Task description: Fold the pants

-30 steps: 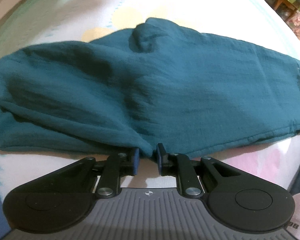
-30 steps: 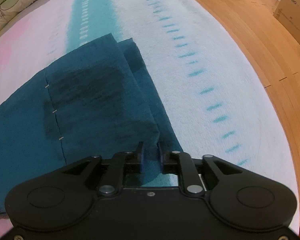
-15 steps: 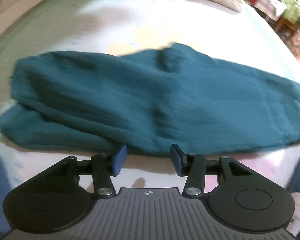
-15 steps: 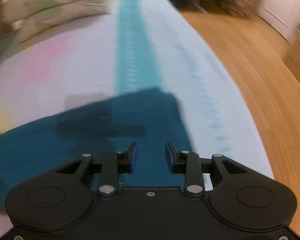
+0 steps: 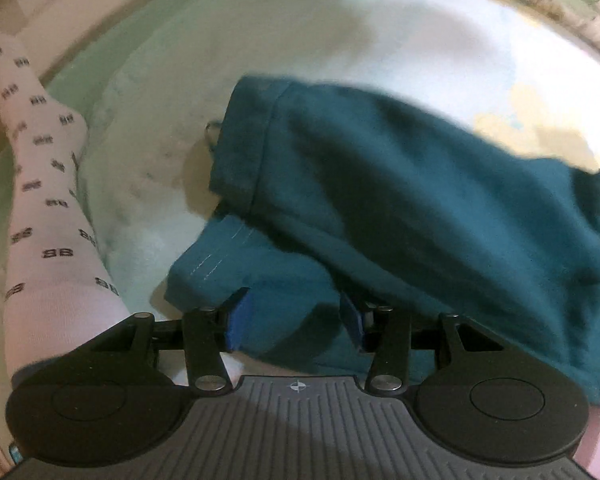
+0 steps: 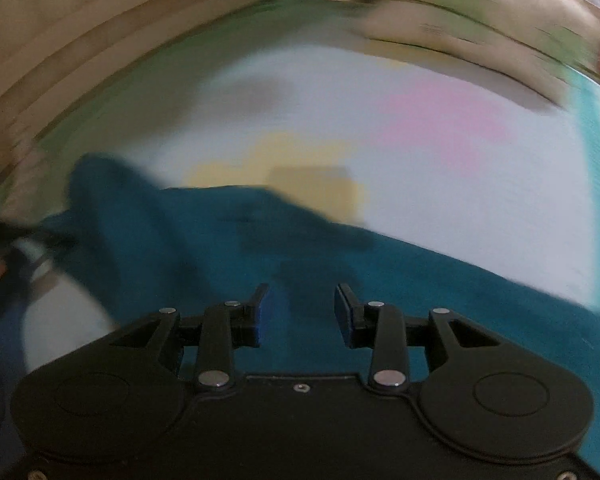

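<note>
Pants lie on the bed, and both grippers hang over them with fingers spread, grasping nothing. Between the blue pads of the left gripper sits the lower layer's near corner; the stitched hem is just left of that, and the folded upper layer runs away to the right. The right gripper hovers over the middle of the cloth, which stretches left to right across its blurred view. The left gripper looks nearer an edge worth taking. A white sock well left of the pants carries a repeated "BB" mark.
</note>
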A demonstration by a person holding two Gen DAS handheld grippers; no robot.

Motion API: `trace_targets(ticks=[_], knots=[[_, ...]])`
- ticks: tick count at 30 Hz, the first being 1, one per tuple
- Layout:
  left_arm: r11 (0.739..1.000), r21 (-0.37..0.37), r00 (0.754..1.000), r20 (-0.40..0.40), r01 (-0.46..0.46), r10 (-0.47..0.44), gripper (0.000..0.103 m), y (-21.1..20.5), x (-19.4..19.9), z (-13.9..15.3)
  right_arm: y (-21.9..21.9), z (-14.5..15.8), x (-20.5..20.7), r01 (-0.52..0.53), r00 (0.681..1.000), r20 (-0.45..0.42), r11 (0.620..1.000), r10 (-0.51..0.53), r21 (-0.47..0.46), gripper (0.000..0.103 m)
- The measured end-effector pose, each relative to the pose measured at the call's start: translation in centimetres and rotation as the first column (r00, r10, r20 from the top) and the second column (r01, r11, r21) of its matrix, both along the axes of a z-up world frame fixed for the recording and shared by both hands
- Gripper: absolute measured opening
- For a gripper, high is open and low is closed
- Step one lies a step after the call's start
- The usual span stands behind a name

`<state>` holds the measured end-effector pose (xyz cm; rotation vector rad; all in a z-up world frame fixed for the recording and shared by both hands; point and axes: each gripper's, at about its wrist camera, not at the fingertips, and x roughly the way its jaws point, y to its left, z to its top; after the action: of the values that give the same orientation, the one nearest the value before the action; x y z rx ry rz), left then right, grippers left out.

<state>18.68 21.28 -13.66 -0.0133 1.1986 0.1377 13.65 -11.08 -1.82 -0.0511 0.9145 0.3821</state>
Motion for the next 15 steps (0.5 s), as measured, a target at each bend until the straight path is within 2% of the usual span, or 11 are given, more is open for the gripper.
trace_targets(ticks=[2,6,8,11,15], knots=[[0.999,-0.03,0.999,-0.037,0.009,-0.01,0.046,1.1,0.2,-1.1,3.9,-0.8,0.3,-0.085,0.996,0.018,0.996,0.085,0.011,0.046],[0.993,-0.122,1.0,-0.024,-0.007,0.004,0.046,3.0,0.3,-1.2,11.5,-2.1,0.3,-0.238,0.97,0.059,0.971,0.236,0.022,0.053],[0.988,-0.156,1.0,-0.011,-0.025,0.023,0.041,3.6,-0.1,-1.1,15.2,-3.1,0.3,-0.318,0.944,0.095,0.948,0.316,0.0,0.053],[0.987,-0.158,1.0,0.009,-0.012,0.014,0.037,4.0,-0.9,-1.1,18.8,-4.8,0.4,-0.415,0.898,0.141,0.909,0.417,-0.05,0.053],[0.982,-0.186,0.999,0.026,-0.036,0.041,0.037,4.6,-1.7,-0.5,22.2,-7.1,0.6,-0.471,0.851,0.192,0.872,0.489,-0.136,0.053]])
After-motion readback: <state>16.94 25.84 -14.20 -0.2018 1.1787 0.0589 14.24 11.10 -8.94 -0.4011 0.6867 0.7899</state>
